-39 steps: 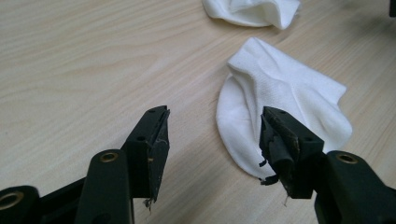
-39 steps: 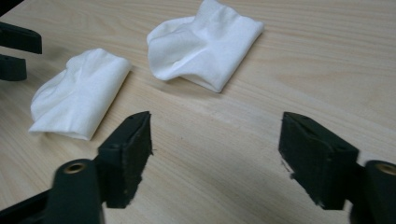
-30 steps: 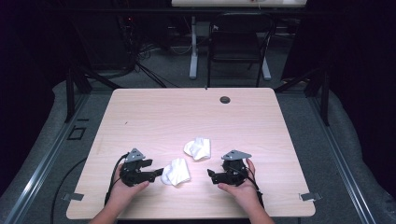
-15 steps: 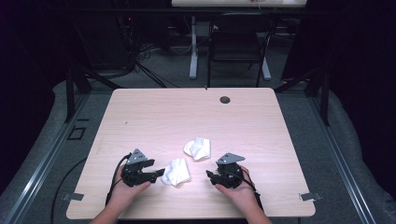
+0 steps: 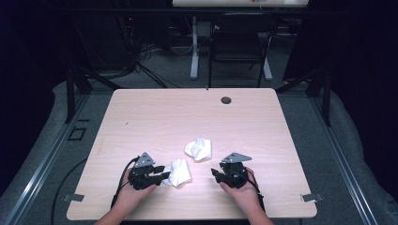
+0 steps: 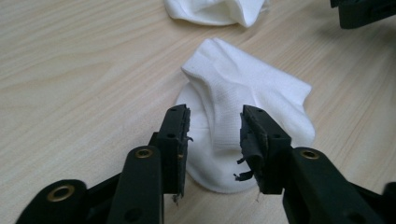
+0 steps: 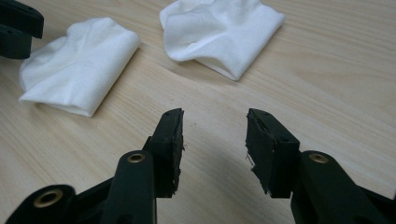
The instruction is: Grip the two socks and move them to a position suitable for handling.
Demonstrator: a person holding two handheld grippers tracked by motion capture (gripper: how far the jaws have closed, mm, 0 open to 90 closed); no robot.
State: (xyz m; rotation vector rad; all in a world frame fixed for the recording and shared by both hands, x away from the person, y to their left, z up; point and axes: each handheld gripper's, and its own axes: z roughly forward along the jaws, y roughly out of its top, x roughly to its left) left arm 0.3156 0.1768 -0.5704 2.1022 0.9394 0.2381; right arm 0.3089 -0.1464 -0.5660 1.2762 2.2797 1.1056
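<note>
Since a second ago both sets of jaws have been closing, while the two hands are seen at much the same spots near the front edge of the table [image 5: 141, 117]. The nearer sock [image 5: 177, 172], a crumpled white piece, is straddled by the left gripper [image 6: 212, 128]: a raised fold of the cloth is caught between the half-closed jaws, yet a slim gap can be made out on either side, so no firm pinch is judged to have been made. At about one o'clock from that sock, just apart from it, the second sock [image 5: 198, 149] is found lying untouched. At three o'clock from the nearer sock the right gripper [image 7: 214, 133] is held low over bare wood, its jaws partly closed with nothing between them.

As for progress, the job is judged to be at its very start: nothing has been lifted, and neither sock has been shifted against the earlier pictures. The pinch on the fold is left to be completed, and the second sock is left to be dealt with.
</note>
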